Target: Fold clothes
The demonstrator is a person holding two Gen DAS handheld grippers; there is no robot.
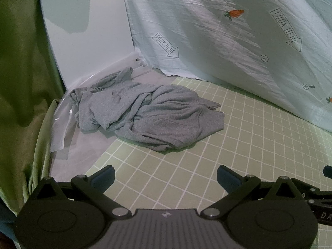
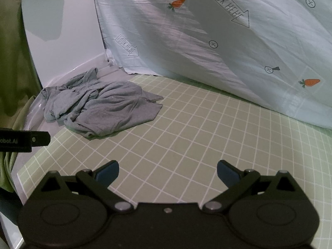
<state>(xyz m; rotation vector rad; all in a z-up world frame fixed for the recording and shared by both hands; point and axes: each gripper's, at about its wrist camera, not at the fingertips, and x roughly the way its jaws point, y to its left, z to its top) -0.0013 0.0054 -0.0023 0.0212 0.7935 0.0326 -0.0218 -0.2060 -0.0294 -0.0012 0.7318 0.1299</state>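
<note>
On the far left hangs a green cloth [image 1: 18, 66], and it drops down past the edge of the worktop [image 1: 186, 166]. Next to it a white board [image 1: 87, 31] stands up at the back. A gray hoodie [image 1: 145, 112] lies in a crumpled heap in the far left corner of the worktop, just in front of the white board. Part of it sits on the green mat [image 1: 238, 145] with white squares, and part hangs over onto the pale bare strip beside the mat. It has a zipper, and it is all bunched up and not folded. The left gripper [image 1: 165, 177] is down low, near the front of the mat, well apart from the hoodie. Its two blue fingers are spread wide and hold nothing. The right gripper [image 2: 168, 171] is just beside it and looks the same, wide open with nothing in it, over the mat squares. On the right, behind the mat, a light blue sheet [image 1: 238, 31] slopes up. It has little orange carrots and arrows with words printed on it.
</note>
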